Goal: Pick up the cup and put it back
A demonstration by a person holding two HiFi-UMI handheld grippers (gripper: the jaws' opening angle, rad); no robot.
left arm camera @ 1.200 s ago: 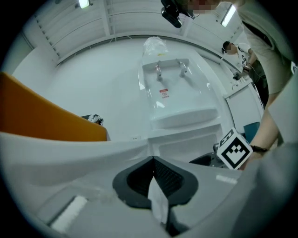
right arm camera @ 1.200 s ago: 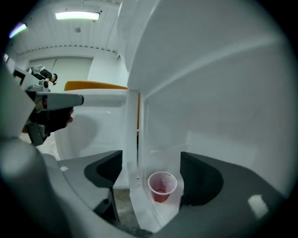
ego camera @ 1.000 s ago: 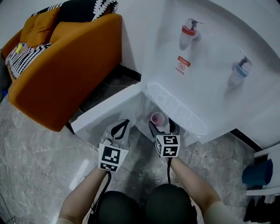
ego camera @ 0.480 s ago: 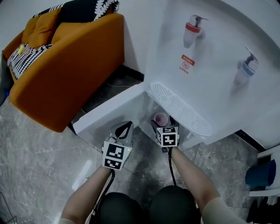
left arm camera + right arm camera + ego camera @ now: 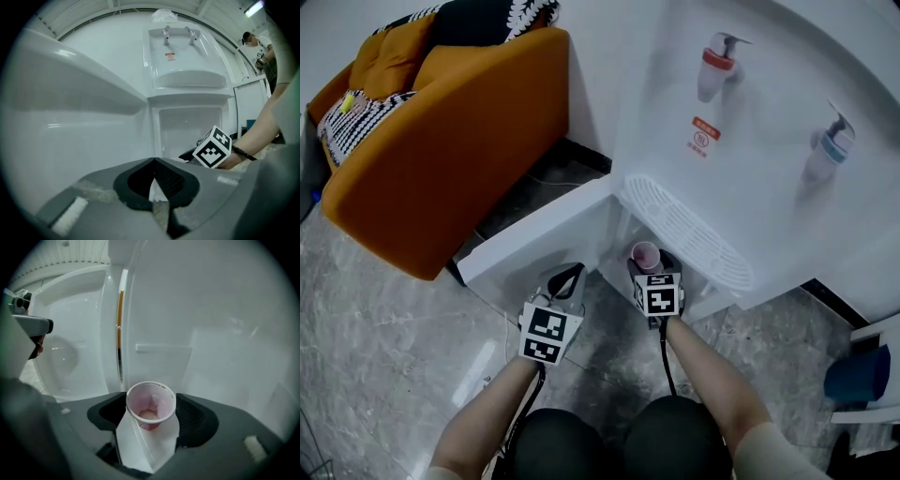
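Right gripper (image 5: 151,405): the jaws have just been closing and now clasp a cup (image 5: 148,441) between the dark ribbed pads (image 5: 194,420), one pad on each side just under the rim. Cup: white paper with a thin wall, pinched into flat creased facets below a rolled round rim. The inside is tinted pink and a pale round bottom shows; cannot tell whether any liquid lies in it. The cup stands upright, mouth up. In the head view it sits at the mouth of the lower compartment (image 5: 617,242) of a water dispenser (image 5: 759,187), just below the drip tray (image 5: 675,230). Cannot tell whether its base rests on the compartment floor. Left gripper (image 5: 153,161): clenched, tips meeting, nothing between them. It hangs just left of the right one, in front of the open compartment door (image 5: 534,234). Dispenser: smooth, glossy white plastic. The drip tray is a curved slotted grille, with a red tap (image 5: 715,64) and a blue tap (image 5: 825,150) above it, well apart. Compartment interior: plain white, boxy. Floor (image 5: 384,328): grey veined stone, polished. To the left stands an orange sofa (image 5: 450,159) in matte fabric, with a black-and-white patterned cushion (image 5: 356,117) on the seat.
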